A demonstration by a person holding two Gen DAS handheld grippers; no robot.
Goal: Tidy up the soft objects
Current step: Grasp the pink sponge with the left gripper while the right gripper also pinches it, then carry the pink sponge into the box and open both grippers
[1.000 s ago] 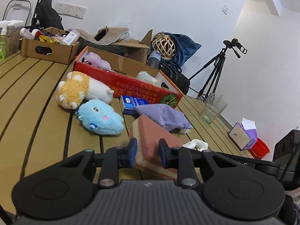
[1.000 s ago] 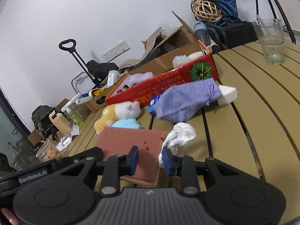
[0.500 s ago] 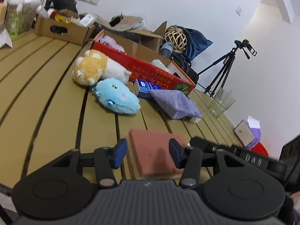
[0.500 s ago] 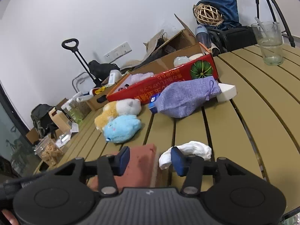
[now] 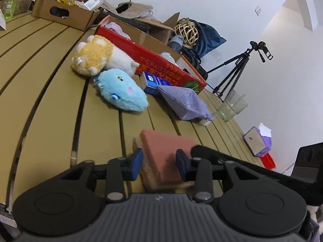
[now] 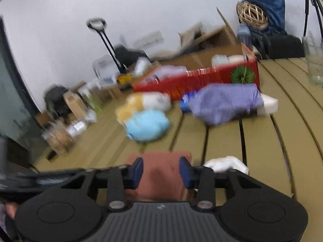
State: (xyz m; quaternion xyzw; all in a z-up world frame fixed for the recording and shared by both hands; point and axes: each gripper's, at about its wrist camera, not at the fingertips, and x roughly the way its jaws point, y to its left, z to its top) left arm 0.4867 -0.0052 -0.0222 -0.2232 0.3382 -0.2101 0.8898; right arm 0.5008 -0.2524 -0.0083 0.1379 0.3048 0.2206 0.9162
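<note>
A pink sponge with a yellow underside (image 5: pixel 165 149) lies on the slatted wooden table, close to me. My left gripper (image 5: pixel 159 164) has its jaws closing, and the blue pads touch the sponge's two sides. In the blurred right wrist view, the right gripper (image 6: pixel 161 170) is also closing with the same sponge (image 6: pixel 161 161) between its pads. Further back lie a blue plush (image 5: pixel 121 92), a yellow-and-white plush (image 5: pixel 97 58) and a purple fabric pouch (image 5: pixel 183 102). Behind them stands an open red box (image 5: pixel 161 66) with soft items inside.
A crumpled white tissue (image 6: pixel 226 163) lies just right of the sponge. A glass (image 5: pixel 232 109) stands at the table's far right and a cardboard box (image 5: pixel 60 14) of bottles at the far left. A small blue carton (image 5: pixel 151 82) leans on the red box.
Both grippers spread their jaws wide half a second ago and have narrowed again onto the sponge. The sponge, tilted up a second ago, now lies low on the table. The left gripper has sunk.
</note>
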